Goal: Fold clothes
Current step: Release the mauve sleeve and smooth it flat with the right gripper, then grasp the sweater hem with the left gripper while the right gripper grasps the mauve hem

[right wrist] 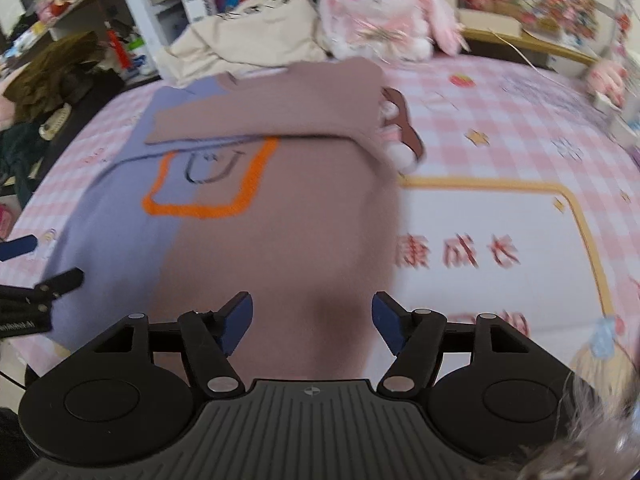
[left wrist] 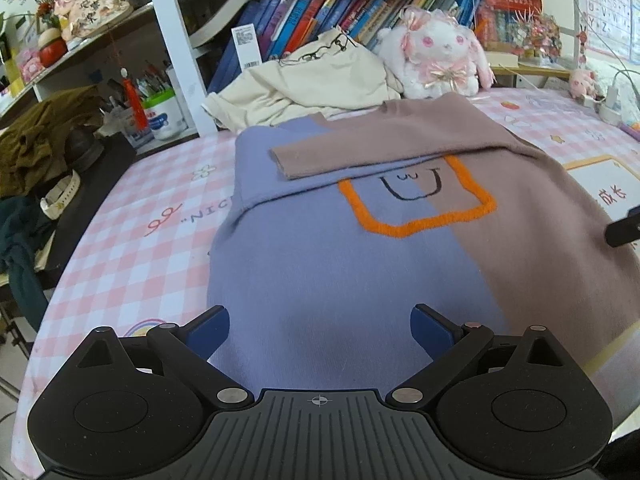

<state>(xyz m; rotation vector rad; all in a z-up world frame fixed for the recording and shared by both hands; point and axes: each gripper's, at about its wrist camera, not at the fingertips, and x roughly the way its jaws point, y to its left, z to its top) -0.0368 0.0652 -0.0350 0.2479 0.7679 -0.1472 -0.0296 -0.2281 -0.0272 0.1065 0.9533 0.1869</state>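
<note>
1. Left wrist view, centre of frame: sweater (left wrist: pixel 340 240), half lavender and half mauve, lying flat on the pink checked sheet (left wrist: pixel 132 248). Orange-outlined face motif at mid-frame. Risk: knit looks soft and slack, so lifting the hem at one corner only would likely skew the fold.

2. Mauve sleeve (left wrist: pixel 360 152), folded across the chest, upper centre. Lies loose, nothing pinning it. Risk: a quick lift of the hem could slide it off or open it out.

3. Cream garment (left wrist: pixel 316 80), heaped at the sweater's collar, upper centre. Risk: folding the hem up to the collar may land it on this heap and leave the fold uneven.

4. Plush rabbit (left wrist: pixel 436 56), upper right, just beyond the shoulder. Risk: same obstruction, lesser.

5. Left gripper (left wrist: pixel 320 330), bottom centre, jaws released and wide, over the lavender hem, nothing held. Risk: closing too shallow may catch one layer only.

6. Right gripper (right wrist: pixel 312 322), bottom centre of the right wrist view, jaws spread, empty, over the mauve hem. View is blurred. Risk: uneven timing with the other hand would twist the cloth.

7. Brown-and-white item (right wrist: pixel 400 132), partly under the sweater's right edge; identity unclear. Risk: lump under the fold.
</note>
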